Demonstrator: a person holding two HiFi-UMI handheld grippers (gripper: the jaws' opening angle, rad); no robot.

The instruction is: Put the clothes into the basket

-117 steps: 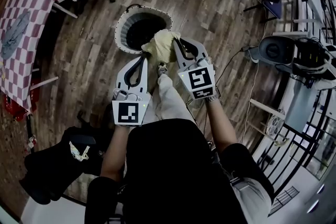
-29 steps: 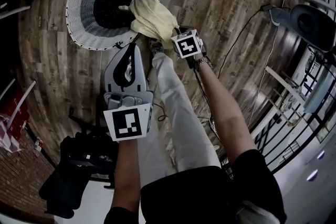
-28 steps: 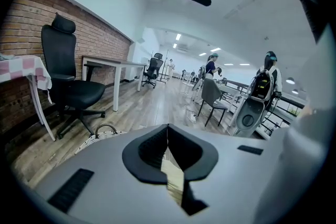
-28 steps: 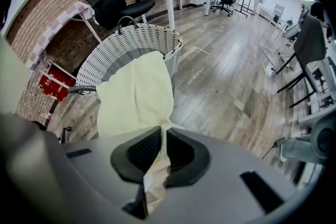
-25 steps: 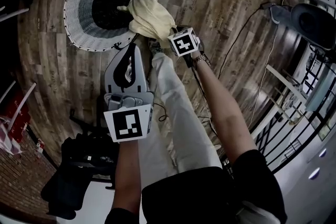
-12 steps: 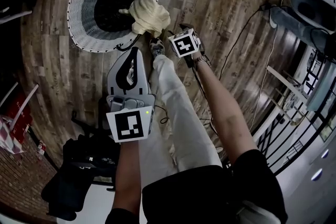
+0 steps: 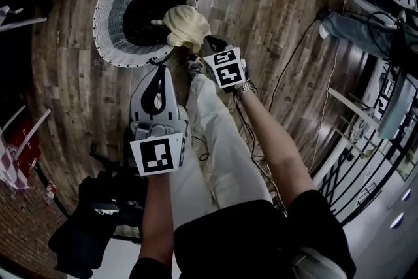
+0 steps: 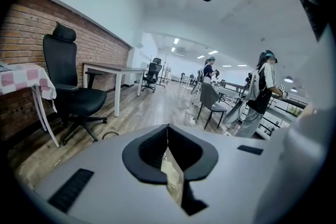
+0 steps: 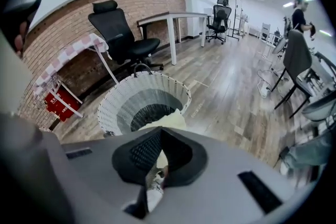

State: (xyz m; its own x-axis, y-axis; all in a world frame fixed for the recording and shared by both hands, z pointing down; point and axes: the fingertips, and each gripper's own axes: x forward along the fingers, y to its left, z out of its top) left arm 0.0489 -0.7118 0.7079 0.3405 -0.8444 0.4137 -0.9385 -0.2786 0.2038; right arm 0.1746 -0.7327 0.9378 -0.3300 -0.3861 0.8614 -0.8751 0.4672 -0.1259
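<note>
Over the near rim of the basket, my right gripper has just closed, pinching a fold of the yellow cloth bunched there. My left gripper is shut and empty. I should carry the cloth past the rim before releasing.

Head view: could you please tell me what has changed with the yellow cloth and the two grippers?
The right gripper let go of the yellow cloth. Its jaws opened and have just closed again, with nothing seen between them, and it lifted away. The cloth sank into a bunch on the rim of the basket, partly inside. The left gripper stayed shut.
</note>
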